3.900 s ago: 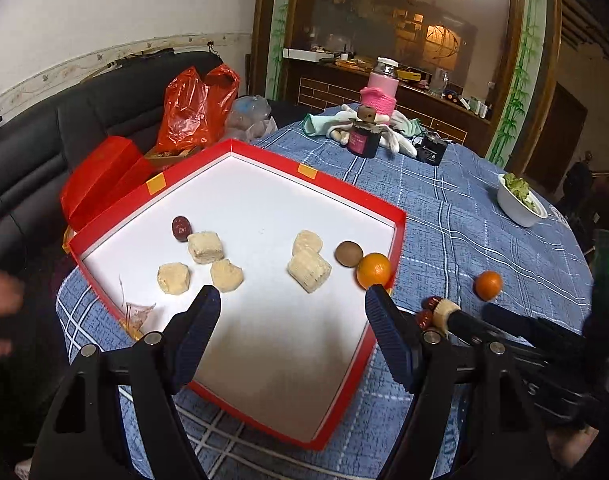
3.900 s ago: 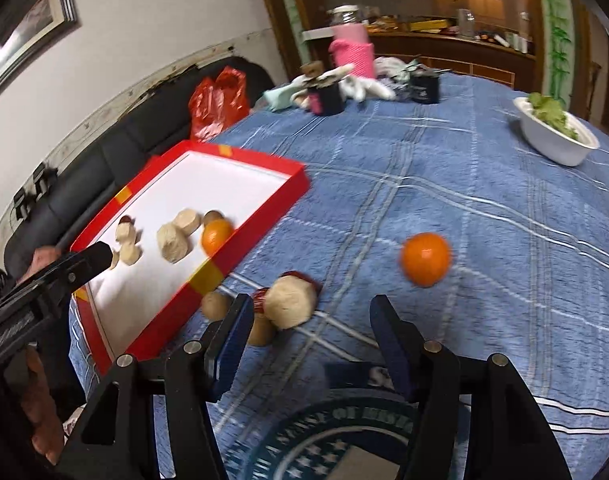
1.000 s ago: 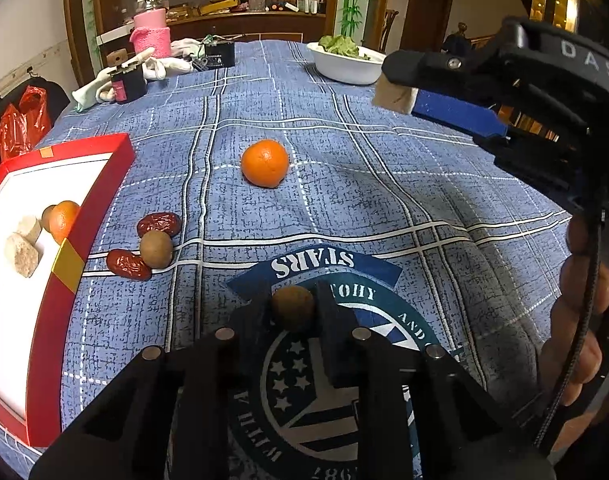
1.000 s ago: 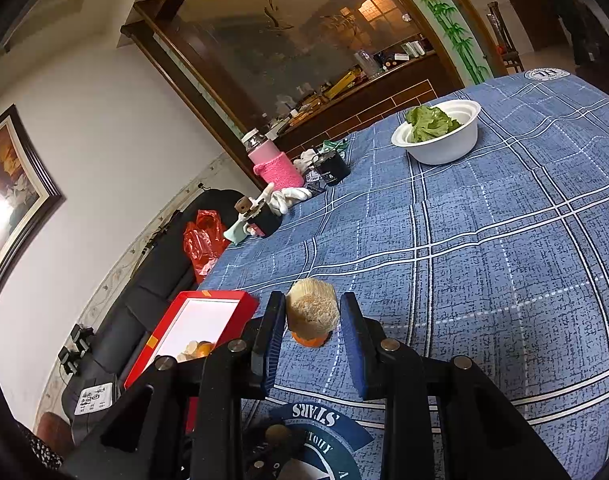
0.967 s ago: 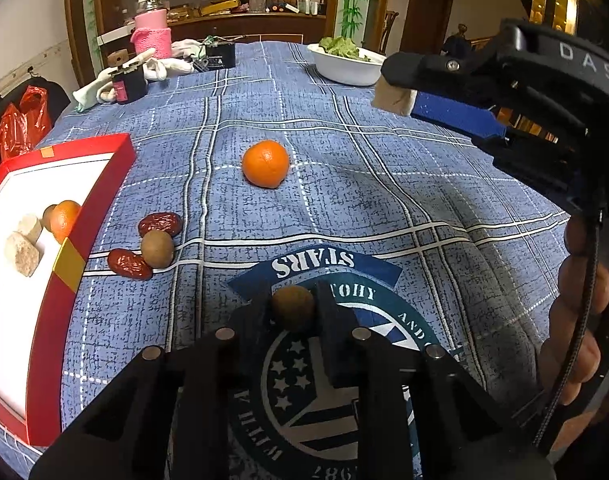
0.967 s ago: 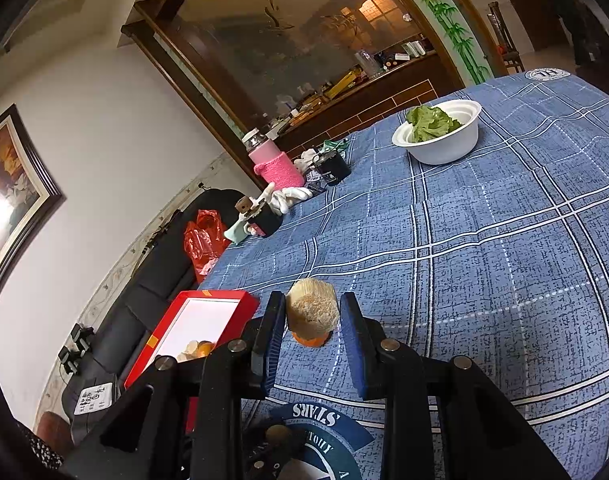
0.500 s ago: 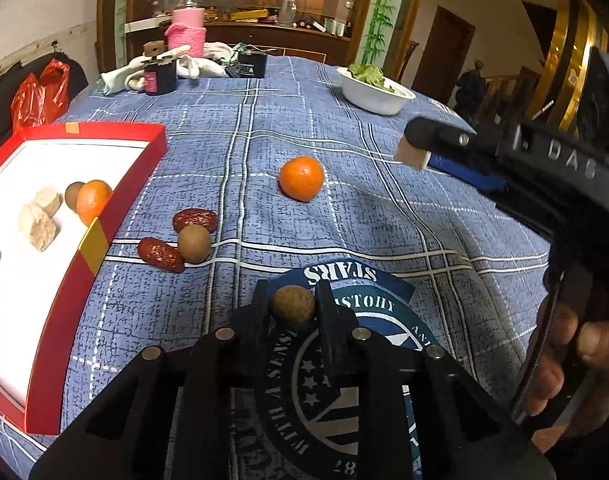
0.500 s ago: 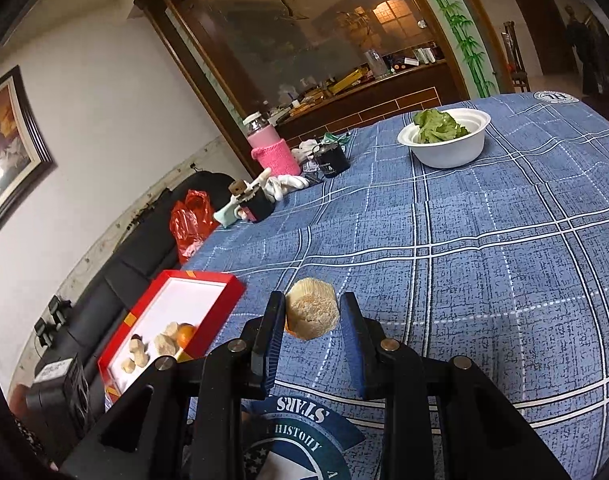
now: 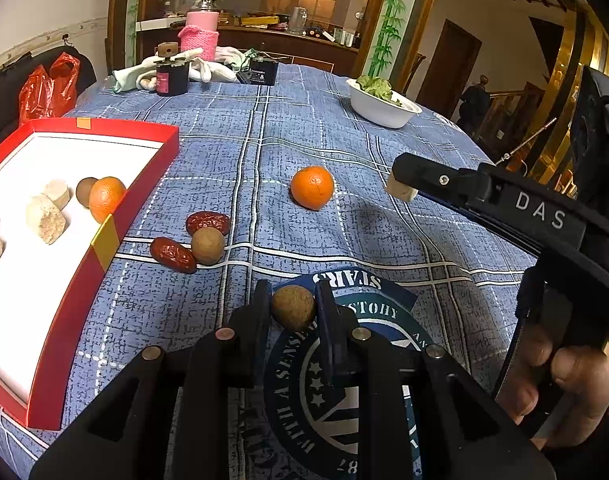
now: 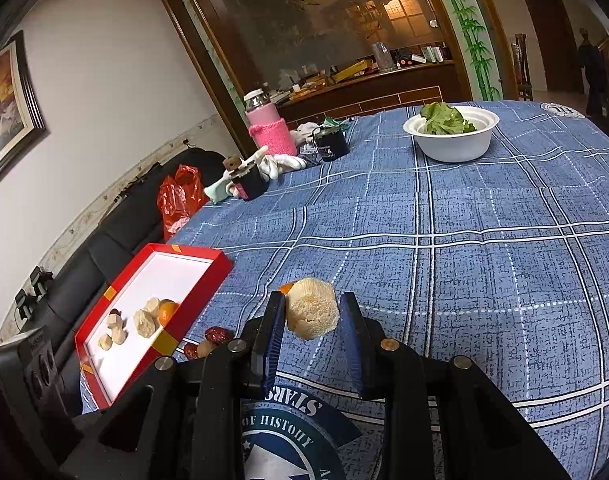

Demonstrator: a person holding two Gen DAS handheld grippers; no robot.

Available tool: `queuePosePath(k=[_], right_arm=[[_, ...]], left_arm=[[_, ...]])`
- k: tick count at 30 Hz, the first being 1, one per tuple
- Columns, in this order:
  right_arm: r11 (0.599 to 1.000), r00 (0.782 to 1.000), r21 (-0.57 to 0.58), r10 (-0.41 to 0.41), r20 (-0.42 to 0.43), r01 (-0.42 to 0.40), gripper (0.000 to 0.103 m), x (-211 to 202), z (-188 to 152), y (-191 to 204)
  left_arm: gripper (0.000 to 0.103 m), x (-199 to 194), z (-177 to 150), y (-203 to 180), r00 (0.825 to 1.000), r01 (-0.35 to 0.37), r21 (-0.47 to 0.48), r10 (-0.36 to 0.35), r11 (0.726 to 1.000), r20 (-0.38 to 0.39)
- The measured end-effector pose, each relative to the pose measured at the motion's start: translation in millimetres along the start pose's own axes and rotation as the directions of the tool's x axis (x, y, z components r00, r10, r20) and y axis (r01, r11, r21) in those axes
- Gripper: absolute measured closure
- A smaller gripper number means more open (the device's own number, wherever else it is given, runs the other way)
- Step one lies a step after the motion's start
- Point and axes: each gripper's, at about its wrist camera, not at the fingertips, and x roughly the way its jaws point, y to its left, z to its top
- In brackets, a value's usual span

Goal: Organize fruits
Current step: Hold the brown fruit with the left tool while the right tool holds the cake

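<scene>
My left gripper [image 9: 293, 307] is shut on a small round brown fruit [image 9: 293, 306], held above the blue checked tablecloth. My right gripper [image 10: 311, 316] is shut on a pale cut fruit chunk [image 10: 311, 314]; in the left wrist view that chunk [image 9: 400, 191] shows at the gripper's tip on the right. On the cloth lie an orange [image 9: 312, 187], two red dates [image 9: 172, 255] [image 9: 207, 222] and another brown fruit [image 9: 207, 245]. The red tray [image 9: 104, 236] on the left holds pale chunks [image 9: 46, 219], a brown fruit and an orange [image 9: 106, 198].
A white bowl of greens [image 10: 450, 133] stands at the far right. A pink-sleeved jar [image 9: 200, 34], a dark cup [image 9: 171, 74], cloths and a small black box crowd the far edge. A red plastic bag [image 9: 48, 88] lies on the black sofa beyond the tray.
Both views have swung left: the tray and the loose fruit have shifted right in the left wrist view. Each gripper keeps its hold on its fruit.
</scene>
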Motion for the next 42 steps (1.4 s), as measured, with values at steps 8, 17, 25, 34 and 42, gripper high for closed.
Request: queuePosePath(k=[8,17,25,34,42], right_arm=[[1.000,1.000,-0.011,-0.003,-0.010,0.003,0.074,1.8,-1.4,2.4],[1.000,1.000,-0.017,-0.006,-0.021,0.005,0.074,4.1,-2.6,2.9],[1.000,1.000,-0.023,-0.010,-0.022,0.009,0.074,5.1,-3.2,3.7],[0.999,0.999,-0.034,-0.020,-0.033,0.019,0.074,8.0,-4.8,4.0],[0.999,0.999,-0.040,-0.020,-0.038,0.018,0.074,9.3,-5.0,6.0]], left_arm=[[0.084,0.8,-1.1,-0.5,1.000,-0.007,0.002,0.007,1.000,-0.005],[0.084,2.3,-0.6,-1.3,1.000,-0.012,0.003,0.013,1.000,-0.011],[0.084,2.7,-1.2,1.9,1.000,-0.015,-0.008,0.015,1.000,-0.008],[0.084,3.5,-1.2,1.2,1.000,-0.019,-0.009,0.019,1.000,-0.013],[0.084,4.3,-1.0,0.8,1.000,-0.021,-0.009,0.021,1.000,-0.015]])
